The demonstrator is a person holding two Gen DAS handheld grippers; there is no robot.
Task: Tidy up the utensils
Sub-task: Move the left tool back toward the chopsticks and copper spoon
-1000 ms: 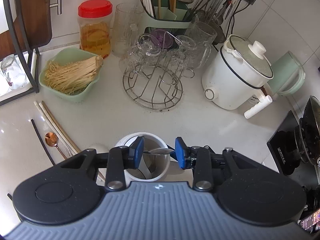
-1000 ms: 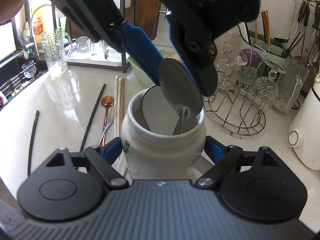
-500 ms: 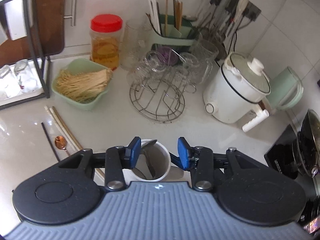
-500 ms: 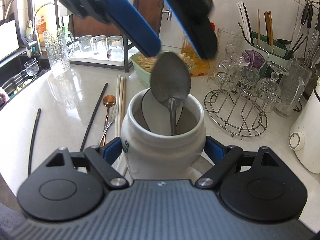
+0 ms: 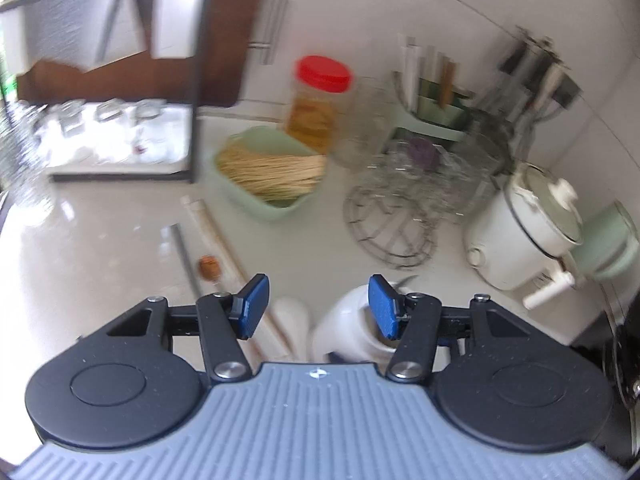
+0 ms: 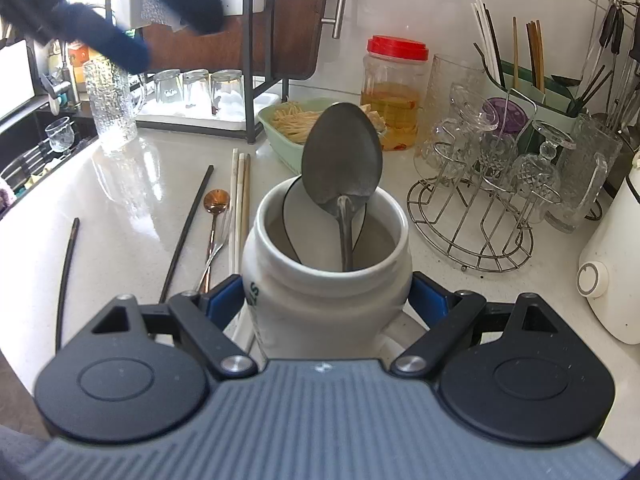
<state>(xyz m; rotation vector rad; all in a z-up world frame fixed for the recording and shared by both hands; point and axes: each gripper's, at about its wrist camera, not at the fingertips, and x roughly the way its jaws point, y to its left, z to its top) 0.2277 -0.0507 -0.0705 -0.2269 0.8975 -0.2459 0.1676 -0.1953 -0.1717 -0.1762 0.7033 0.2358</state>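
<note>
A white ceramic jar [image 6: 320, 304] stands on the counter, and my right gripper [image 6: 326, 299] is shut on its sides. A silver spoon [image 6: 342, 156] stands in the jar, bowl up, leaning on the rim. My left gripper [image 5: 319, 306] hovers up and left of the jar [image 5: 344, 328]; its jaws are opening and hold nothing. One of its blue fingers [image 6: 116, 50] shows blurred at the right wrist view's top left. On the counter left of the jar lie a copper spoon [image 6: 216, 202], pale chopsticks [image 6: 239, 200] and two black chopsticks [image 6: 188, 228].
A green basket of noodles [image 6: 288, 136] and a red-lidded jar [image 6: 394, 92] stand behind. A wire rack of glasses [image 6: 480, 200] and a white cooker [image 6: 612, 272] are to the right, a green utensil holder [image 6: 532, 88] at the back. A black shelf with glasses [image 6: 200, 88] is on the left.
The left gripper let go of the silver spoon, which now rests in the jar. It opened wider and drew away up and to the left. The right gripper and the jar kept still.
</note>
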